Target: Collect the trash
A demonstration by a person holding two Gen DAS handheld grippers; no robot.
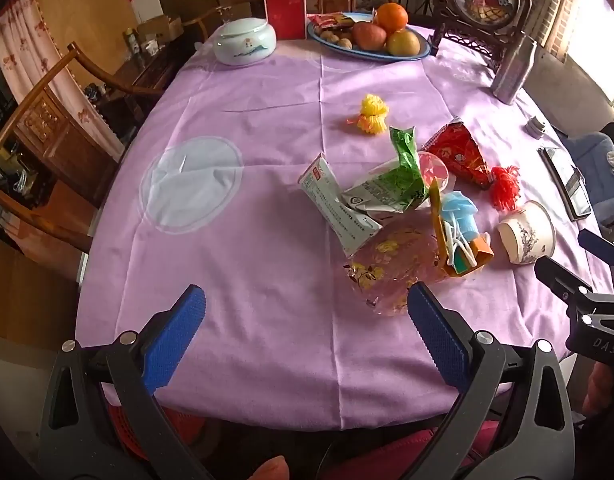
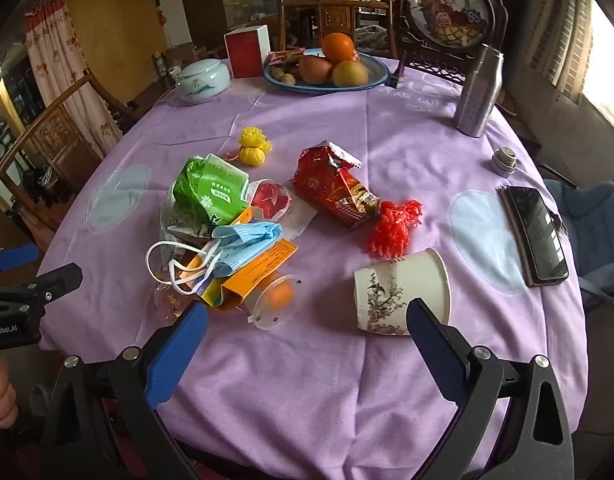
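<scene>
Trash lies in a heap on the purple tablecloth (image 1: 267, 220): a green wrapper (image 2: 207, 192), a white packet (image 1: 331, 204), a red snack bag (image 2: 335, 188), a blue face mask (image 2: 243, 244), an orange carton (image 2: 263, 272), a clear lidded cup (image 2: 273, 300), a clear flowered bag (image 1: 391, 268), red netting (image 2: 395, 228), yellow netting (image 2: 253, 148) and a tipped paper cup (image 2: 403, 292). My left gripper (image 1: 307, 312) is open above the near table edge, left of the heap. My right gripper (image 2: 307, 328) is open, just before the paper cup and the lidded cup.
At the back stand a fruit plate (image 2: 371, 76), a white lidded bowl (image 2: 203, 80), a red box (image 2: 247, 52) and a framed picture (image 2: 451, 12). A steel bottle (image 2: 477, 92), its cap (image 2: 504, 162) and a phone (image 2: 537, 232) lie at the right. Wooden chairs (image 1: 47, 120) ring the table.
</scene>
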